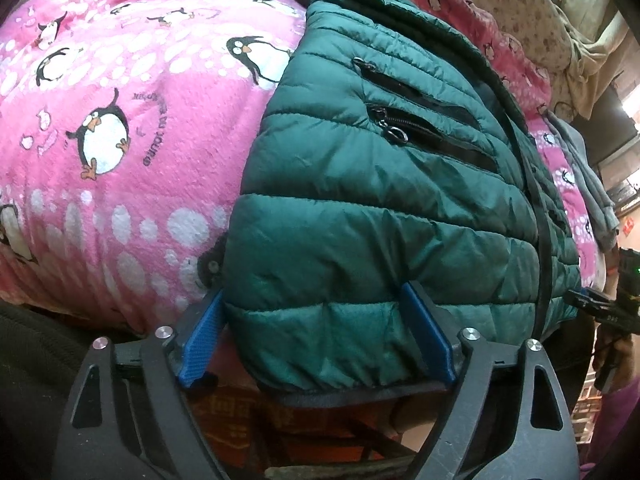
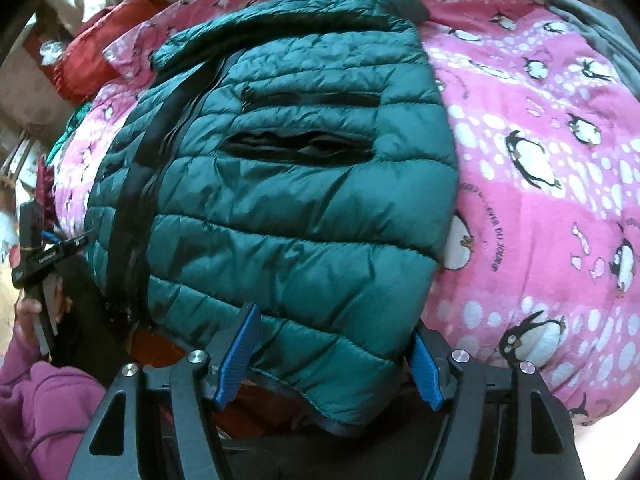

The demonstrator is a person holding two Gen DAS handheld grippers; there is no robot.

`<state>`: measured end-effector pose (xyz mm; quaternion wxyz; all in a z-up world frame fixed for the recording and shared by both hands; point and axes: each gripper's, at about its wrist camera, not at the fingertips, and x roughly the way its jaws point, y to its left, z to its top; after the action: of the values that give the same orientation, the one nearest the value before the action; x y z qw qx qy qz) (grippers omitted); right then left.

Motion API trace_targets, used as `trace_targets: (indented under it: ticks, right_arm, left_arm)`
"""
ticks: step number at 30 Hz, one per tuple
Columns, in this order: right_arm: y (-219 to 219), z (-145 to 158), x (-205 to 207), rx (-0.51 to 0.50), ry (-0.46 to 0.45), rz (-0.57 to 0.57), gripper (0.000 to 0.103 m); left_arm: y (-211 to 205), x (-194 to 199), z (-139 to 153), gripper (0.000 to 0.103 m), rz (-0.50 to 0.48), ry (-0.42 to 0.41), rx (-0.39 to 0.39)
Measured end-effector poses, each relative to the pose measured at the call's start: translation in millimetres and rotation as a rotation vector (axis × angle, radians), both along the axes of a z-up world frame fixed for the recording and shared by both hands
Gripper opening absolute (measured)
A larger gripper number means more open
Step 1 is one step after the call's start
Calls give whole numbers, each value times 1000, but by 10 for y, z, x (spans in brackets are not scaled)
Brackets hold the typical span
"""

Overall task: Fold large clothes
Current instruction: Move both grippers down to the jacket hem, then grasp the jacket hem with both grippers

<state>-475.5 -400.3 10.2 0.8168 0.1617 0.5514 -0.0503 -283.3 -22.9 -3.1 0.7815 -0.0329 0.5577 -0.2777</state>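
A dark green quilted jacket (image 1: 380, 200) lies folded on a pink penguin blanket (image 1: 120, 120), zip pockets facing up. My left gripper (image 1: 316, 340) straddles its near hem; the blue pads (image 1: 204, 340) stand wide at the jacket's sides and do not squeeze it. In the right wrist view the same jacket (image 2: 300, 200) fills the middle. My right gripper (image 2: 332, 360) has the other near corner of the hem between its pads (image 2: 240, 352), which press into the puffy fabric. Each view shows the other gripper at its edge: the right one (image 1: 600, 308) and the left one (image 2: 52, 248).
The blanket (image 2: 540, 200) covers a bed. A grey garment (image 1: 592, 184) lies along its far side, and a red cloth (image 2: 92, 56) sits beyond the jacket. A floral pillow (image 1: 520, 0) rests at the head. A person's pink sleeve (image 2: 40, 400) is at lower left.
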Motion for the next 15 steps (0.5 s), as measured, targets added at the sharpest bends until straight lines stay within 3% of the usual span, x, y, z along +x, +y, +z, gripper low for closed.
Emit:
trace_targets:
  ticks: [3,6,9,13,15]
  right_arm:
    - [-12,-70,14,27,6,-8,57]
    - [-21,48,-48,66,-25,10,45]
    - [-96,132,-126,138,-69,8,45]
    - [-111,-116,-79,107,25,-14,49]
    - [-85,-161,-67,110,27,-23,52]
  left_arm:
    - [-17,-25,-1,87,-4,-2,17]
    - [-7,-18,-27,87,-3,19,10]
    - [-7,-12,-39,88,4,21,9]
    - [-38,-36,-39,89,8,10,29]
    - [-35,-36,-48,89,-3,31,31]
